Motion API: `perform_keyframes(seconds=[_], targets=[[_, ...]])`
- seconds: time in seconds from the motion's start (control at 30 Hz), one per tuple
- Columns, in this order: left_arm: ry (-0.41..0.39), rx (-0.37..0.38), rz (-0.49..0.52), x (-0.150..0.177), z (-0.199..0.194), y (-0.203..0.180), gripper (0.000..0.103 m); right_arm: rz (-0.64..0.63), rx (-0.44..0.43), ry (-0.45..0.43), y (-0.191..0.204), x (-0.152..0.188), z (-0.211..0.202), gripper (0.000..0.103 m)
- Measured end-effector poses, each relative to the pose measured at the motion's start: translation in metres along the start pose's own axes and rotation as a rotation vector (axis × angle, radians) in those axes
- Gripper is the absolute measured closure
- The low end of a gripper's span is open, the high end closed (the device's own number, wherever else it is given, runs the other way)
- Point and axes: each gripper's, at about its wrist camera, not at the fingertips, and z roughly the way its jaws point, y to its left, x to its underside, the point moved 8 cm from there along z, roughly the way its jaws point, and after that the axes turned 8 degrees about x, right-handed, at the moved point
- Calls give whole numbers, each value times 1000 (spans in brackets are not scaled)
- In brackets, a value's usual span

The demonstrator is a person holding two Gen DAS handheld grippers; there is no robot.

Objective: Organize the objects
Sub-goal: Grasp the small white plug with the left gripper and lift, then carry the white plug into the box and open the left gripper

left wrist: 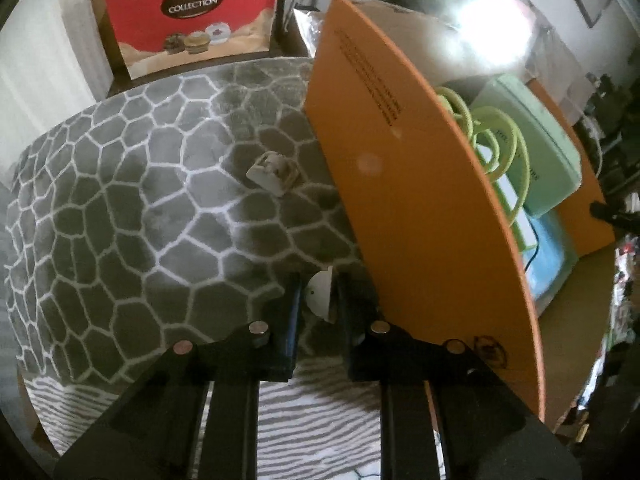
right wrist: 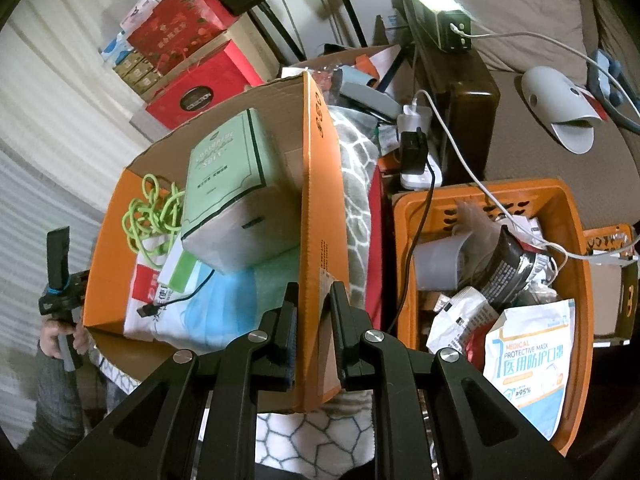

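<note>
An orange cardboard box [right wrist: 316,208] holds a mint green tissue box [right wrist: 232,184], a coiled lime green cord [right wrist: 154,208] and blue packets. My right gripper [right wrist: 314,296] is shut on the box's right wall. In the left wrist view the box [left wrist: 400,168] stands to the right, with the tissue box [left wrist: 532,148] and the cord [left wrist: 492,140] inside. My left gripper [left wrist: 318,300] is shut on a small white flat piece [left wrist: 320,296] over the grey patterned blanket [left wrist: 160,208]. A small beige clip [left wrist: 272,174] lies on the blanket ahead.
An orange plastic basket [right wrist: 576,280] full of mask packets and wrappers stands right of the box. A red gift box [left wrist: 188,12] stands beyond the blanket. A power strip with chargers [right wrist: 416,148] and cables sits behind the basket.
</note>
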Motion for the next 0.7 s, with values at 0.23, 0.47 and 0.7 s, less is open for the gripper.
perform_keyframes(seconds=[0.23,0.47,0.7], targets=[[-57,74,-47,-11,-30,3,88,-1,0,0,0,0,0,90],[-136,114,-32,-23,-73,-9,88,0,1,0,-1,0,0,90],[-189,152,35,-33,-103,-47,88,0,1,0,-1,0,0,90]])
